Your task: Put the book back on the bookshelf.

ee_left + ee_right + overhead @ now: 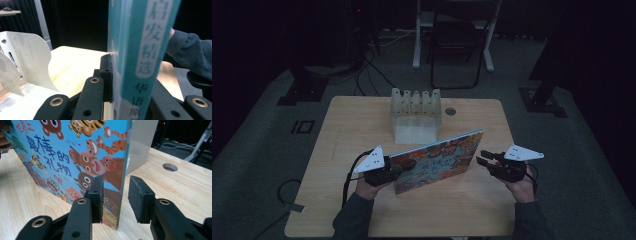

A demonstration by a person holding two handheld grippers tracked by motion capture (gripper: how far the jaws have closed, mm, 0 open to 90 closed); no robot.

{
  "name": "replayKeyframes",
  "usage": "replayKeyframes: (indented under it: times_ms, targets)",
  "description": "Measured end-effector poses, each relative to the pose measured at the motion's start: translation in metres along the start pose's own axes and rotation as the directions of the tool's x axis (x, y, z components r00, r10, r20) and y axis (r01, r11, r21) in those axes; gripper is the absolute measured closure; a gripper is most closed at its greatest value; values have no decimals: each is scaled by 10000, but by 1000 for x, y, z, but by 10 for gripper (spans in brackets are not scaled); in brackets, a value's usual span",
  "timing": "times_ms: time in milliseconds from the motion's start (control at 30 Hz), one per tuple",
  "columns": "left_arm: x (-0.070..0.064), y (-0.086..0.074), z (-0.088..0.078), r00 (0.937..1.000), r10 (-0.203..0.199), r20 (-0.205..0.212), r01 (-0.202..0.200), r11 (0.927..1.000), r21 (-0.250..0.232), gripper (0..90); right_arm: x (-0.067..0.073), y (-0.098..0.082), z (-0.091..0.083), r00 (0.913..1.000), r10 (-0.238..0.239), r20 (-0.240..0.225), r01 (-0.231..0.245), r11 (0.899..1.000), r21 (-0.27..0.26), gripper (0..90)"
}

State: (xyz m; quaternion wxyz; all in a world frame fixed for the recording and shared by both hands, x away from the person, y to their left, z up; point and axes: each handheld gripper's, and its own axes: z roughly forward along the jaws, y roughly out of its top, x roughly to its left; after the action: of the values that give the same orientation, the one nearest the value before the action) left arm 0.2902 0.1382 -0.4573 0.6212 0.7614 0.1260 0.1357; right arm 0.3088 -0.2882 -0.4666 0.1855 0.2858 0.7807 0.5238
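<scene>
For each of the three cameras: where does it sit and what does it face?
High view: above the person's side, looking down at table; forearms, left gripper, right gripper show.
Left gripper view: along its jaws clamping the book spine; a sleeve beyond.
Right gripper view: along its jaws straddling the book's edge.
All share the book.

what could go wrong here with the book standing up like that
The picture book stands on edge, clamped at its spine by the left tool alone. The right tool straddles the far edge with a gap at one pad, so the book could swing or tip if the left grip slips. The slotted rack stands close behind; a tipping book might knock it.
</scene>
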Motion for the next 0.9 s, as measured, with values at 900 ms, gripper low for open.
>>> replayKeyframes:
  times_ms: [900]
  targets:
    - [1,-16,16,9946,-871,565,917,9922,-846,687,-4,-34,7,9989,411,214,-425,9966,711,529]
